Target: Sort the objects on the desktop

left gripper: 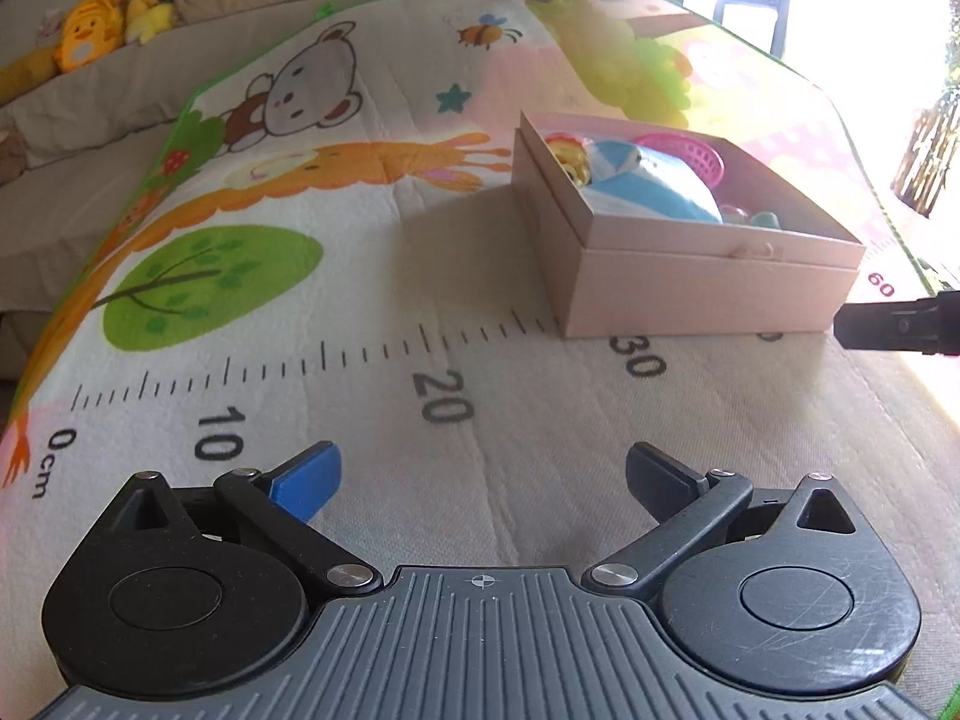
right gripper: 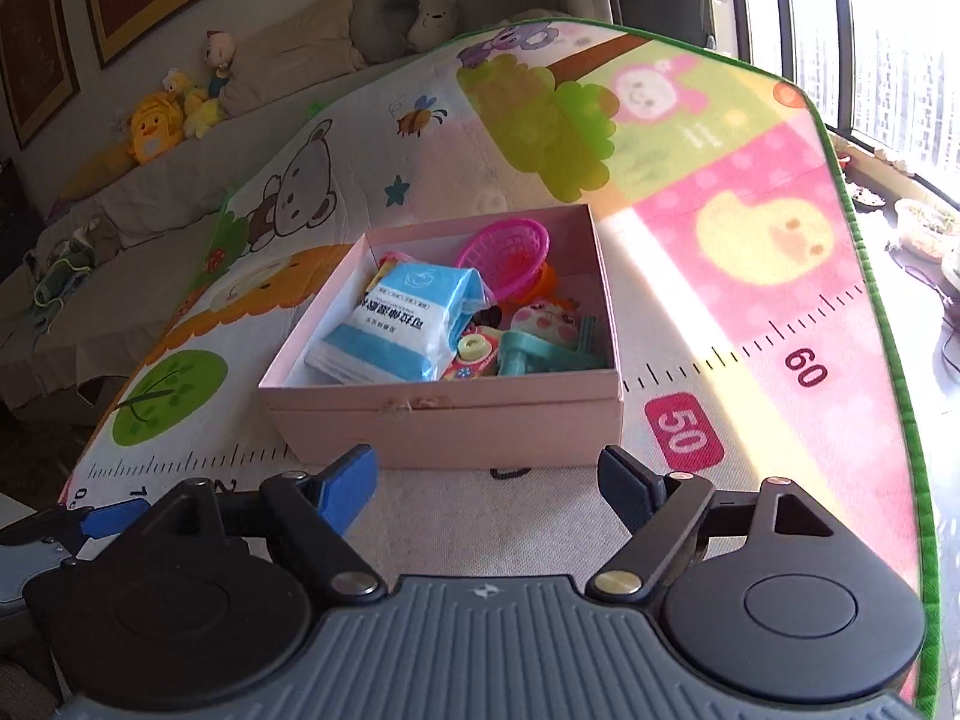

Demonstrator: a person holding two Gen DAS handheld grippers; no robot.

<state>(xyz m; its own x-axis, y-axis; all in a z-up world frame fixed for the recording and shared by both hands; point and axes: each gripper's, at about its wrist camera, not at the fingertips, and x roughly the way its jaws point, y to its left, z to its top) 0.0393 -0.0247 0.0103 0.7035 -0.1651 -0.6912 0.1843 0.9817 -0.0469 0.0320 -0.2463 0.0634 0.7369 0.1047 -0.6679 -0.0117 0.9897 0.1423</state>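
Both my grippers, left [left gripper: 483,480] and right [right gripper: 487,480], gape empty before the box [right gripper: 447,420]; I'd scan the bare mat [left gripper: 540,420] for strays before finishing.

Bare mat [left gripper: 480,468] fills the lower middle and left of the left wrist view. The box [left gripper: 708,294] blocks the right centre. In the right wrist view its near wall [right gripper: 444,426] stands just ahead, mat open at right.
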